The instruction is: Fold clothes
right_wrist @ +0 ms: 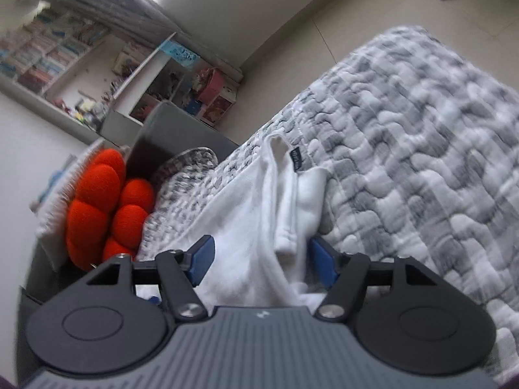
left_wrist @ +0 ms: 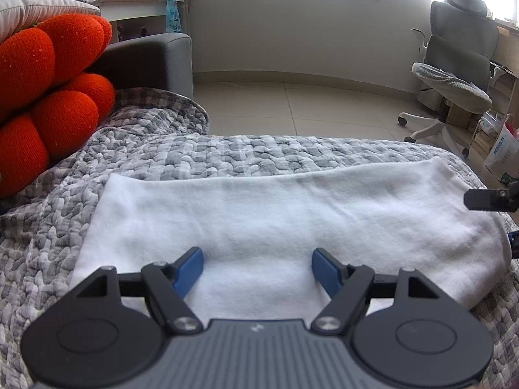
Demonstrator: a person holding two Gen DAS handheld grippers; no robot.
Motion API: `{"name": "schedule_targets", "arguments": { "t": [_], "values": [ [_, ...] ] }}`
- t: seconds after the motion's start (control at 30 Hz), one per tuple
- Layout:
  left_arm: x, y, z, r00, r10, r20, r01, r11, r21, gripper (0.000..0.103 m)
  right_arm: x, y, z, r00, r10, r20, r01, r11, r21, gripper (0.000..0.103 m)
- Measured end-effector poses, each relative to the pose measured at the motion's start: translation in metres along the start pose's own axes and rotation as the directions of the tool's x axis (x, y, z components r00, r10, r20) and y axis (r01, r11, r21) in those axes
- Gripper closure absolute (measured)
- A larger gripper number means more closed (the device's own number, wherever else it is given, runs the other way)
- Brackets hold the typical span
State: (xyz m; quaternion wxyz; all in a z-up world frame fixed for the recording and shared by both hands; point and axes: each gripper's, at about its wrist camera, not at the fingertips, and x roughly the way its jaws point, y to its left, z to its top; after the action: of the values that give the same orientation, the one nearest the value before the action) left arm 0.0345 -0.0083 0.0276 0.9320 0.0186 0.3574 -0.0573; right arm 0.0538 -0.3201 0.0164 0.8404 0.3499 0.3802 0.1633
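Hovering over the white garment (left_wrist: 275,220), your left gripper (left_wrist: 258,267) stands spread, its pads clear of the cloth. Your right gripper (right_wrist: 261,259) also stands spread, straddling the garment's bunched end without pinching. The garment lies flat on the grey quilt (left_wrist: 227,152), beside the orange cushion (left_wrist: 48,97).

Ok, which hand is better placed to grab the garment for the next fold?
Probably the right. The right gripper already has the bunched end of the white garment between its open fingers. The left gripper hovers open over the flat middle, with no edge to pinch.
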Motion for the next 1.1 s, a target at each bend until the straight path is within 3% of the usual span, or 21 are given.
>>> {"name": "schedule_targets", "arguments": {
  "t": [0.07,0.13,0.23,0.43,0.53,0.63,0.7,0.73,0.8,0.93,1.1],
  "values": [
    [0.0,0.0,0.0,1.0,0.002,0.0,-0.002,1.0,0.001,0.027,-0.001,0.016,-0.003,0.999,-0.035,0.002,0.035,0.997,-0.064,0.059],
    [0.0,0.0,0.0,1.0,0.002,0.0,-0.002,1.0,0.001,0.027,-0.009,0.028,-0.004,0.998,-0.048,0.028,0.05,0.994,-0.096,0.074],
    [0.0,0.0,-0.001,1.0,0.002,0.001,-0.002,1.0,0.003,0.027,-0.017,0.033,-0.007,0.998,-0.042,0.057,0.047,0.994,-0.096,0.075],
    [-0.001,0.0,-0.001,1.0,0.0,0.0,0.0,1.0,0.003,0.027,-0.002,0.012,-0.004,0.997,-0.077,0.021,0.078,0.997,-0.022,0.071],
    [0.0,0.0,0.0,1.0,0.001,-0.001,-0.001,1.0,0.002,0.027,0.001,0.0,-0.002,0.998,-0.058,0.01,0.058,0.998,0.035,0.058],
    [0.0,0.0,0.0,1.0,0.0,-0.001,0.0,1.0,0.004,0.027,0.008,-0.006,-0.001,0.997,-0.072,-0.015,0.073,0.996,0.045,0.058],
    [-0.001,0.0,0.0,1.0,0.0,-0.001,0.0,1.0,0.003,0.027,0.006,-0.001,-0.002,0.996,-0.083,-0.015,0.083,0.997,0.001,0.061],
    [-0.001,0.0,0.0,1.0,0.001,-0.001,-0.001,1.0,0.003,0.027,0.004,0.004,-0.003,0.995,-0.095,-0.012,0.095,0.995,-0.027,0.072],
    [-0.001,0.0,0.0,1.0,0.0,-0.001,0.0,1.0,0.001,0.027,-0.003,0.017,-0.004,0.997,-0.083,0.005,0.083,0.994,-0.073,0.076],
    [0.0,0.0,0.0,1.0,-0.002,0.0,0.002,1.0,0.001,0.026,-0.02,0.051,-0.01,0.996,-0.053,0.07,0.063,0.984,-0.165,0.078],
    [0.0,-0.001,-0.001,1.0,0.0,0.002,0.0,1.0,0.004,0.026,-0.02,0.082,-0.02,0.987,-0.105,0.121,0.131,0.962,-0.238,0.079]
  ]
}}
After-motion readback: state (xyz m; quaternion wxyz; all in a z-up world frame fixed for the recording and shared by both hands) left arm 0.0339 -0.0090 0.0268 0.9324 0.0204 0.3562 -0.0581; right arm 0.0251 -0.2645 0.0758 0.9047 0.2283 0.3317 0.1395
